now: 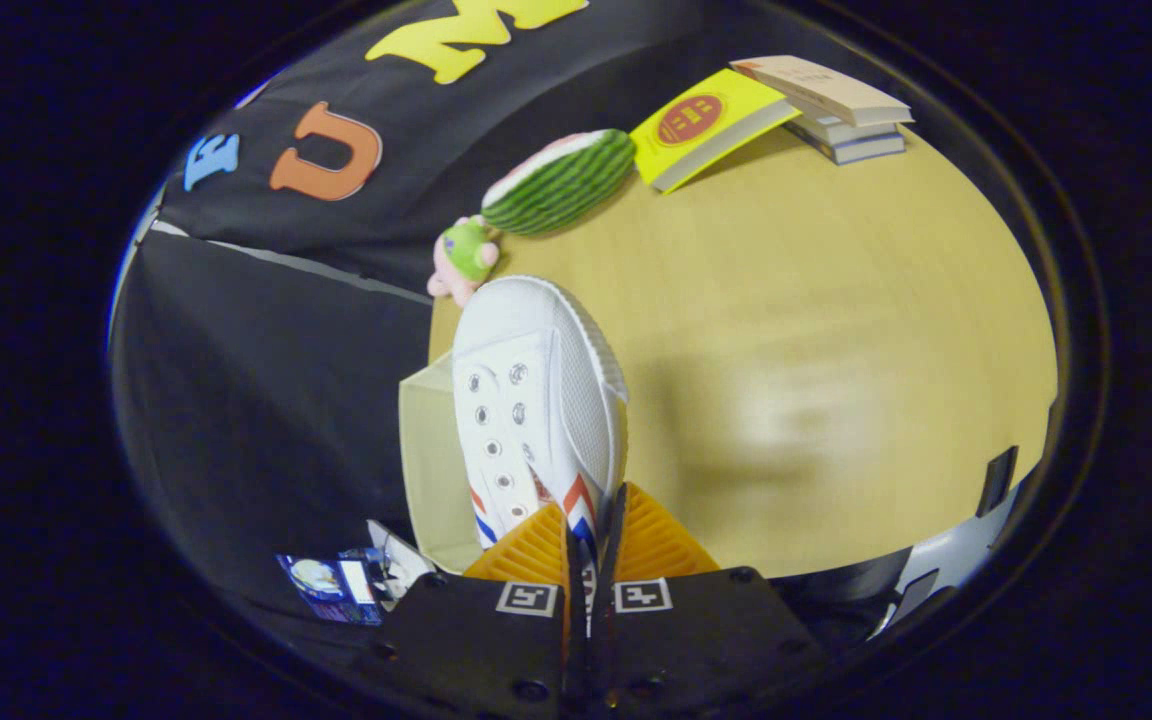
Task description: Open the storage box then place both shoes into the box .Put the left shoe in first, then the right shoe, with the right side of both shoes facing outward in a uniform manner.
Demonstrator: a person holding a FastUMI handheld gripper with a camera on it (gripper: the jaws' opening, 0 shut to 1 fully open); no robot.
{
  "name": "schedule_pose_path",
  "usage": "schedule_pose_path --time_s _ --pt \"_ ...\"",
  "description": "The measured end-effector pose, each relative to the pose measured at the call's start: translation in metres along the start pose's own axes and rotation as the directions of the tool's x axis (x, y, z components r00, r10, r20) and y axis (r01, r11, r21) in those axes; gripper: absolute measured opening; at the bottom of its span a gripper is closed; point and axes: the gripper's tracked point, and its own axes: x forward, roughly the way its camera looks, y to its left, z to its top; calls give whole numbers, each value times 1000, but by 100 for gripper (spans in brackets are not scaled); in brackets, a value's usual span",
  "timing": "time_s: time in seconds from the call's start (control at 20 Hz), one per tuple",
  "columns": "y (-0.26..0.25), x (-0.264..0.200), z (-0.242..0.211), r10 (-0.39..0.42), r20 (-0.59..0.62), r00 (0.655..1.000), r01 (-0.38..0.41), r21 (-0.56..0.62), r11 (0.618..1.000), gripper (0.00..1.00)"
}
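Note:
My gripper (591, 545) is shut on a white canvas shoe (536, 400), its orange fingers (536, 548) pinching the side wall with the red and blue stripes. The shoe hangs in the air, toe pointing away from me, lace eyelets facing left. Just left of and below the shoe lies a pale beige panel of the storage box (428, 460), by the left edge of the wooden table (816, 330). How far the box is open I cannot tell.
Beyond the shoe's toe sit a small pink and green plush toy (464, 258) and a watermelon-slice plush (561, 180). Farther back are a yellow book (706, 125) and a stack of books (836, 105). Black cloth drops off left of the table.

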Motion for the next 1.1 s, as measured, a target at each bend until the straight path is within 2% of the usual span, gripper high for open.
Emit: schedule_pose_path --time_s 0.1,0.45,0.85,1.1 --pt "42 3 -7 18 10 1000 -18 -10 1000 7" --pt "105 52 -41 -91 -14 996 91 -17 996 7" --pt "89 105 -46 -224 -45 974 224 2 975 7" --pt "78 119 -49 -246 -85 966 247 11 969 8"
